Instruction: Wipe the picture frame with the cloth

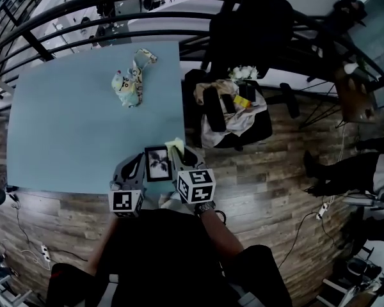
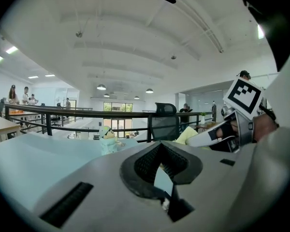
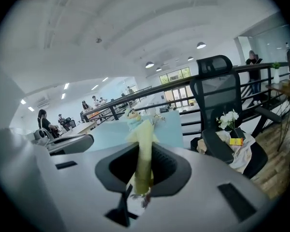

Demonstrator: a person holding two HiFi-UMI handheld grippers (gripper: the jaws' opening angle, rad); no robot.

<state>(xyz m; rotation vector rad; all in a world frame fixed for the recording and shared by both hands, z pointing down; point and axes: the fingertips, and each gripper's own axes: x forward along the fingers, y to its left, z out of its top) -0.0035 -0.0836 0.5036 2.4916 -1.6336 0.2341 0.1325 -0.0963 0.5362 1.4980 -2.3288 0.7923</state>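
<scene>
Frame [image 1: 158, 163] is held over the near edge of the blue table [image 1: 64, 126], where a toy [image 1: 131, 82] lies well apart on the far side. Left gripper [image 2: 162, 174] has its jaws closed on the frame's thin edge. Right gripper [image 3: 142, 170], just beside, clamps a yellow cloth [image 3: 144, 149] at the frame's upper right corner

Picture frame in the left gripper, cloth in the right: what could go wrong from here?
1. The left gripper pinches the picture frame by one edge only; wiping pressure could twist it or slip it loose.
2. The cloth is a narrow bunch in the right gripper, so hard jaws might scrape the frame.
3. The frame hangs by the near edge of the table; if dropped, it may reach the floor.
</scene>
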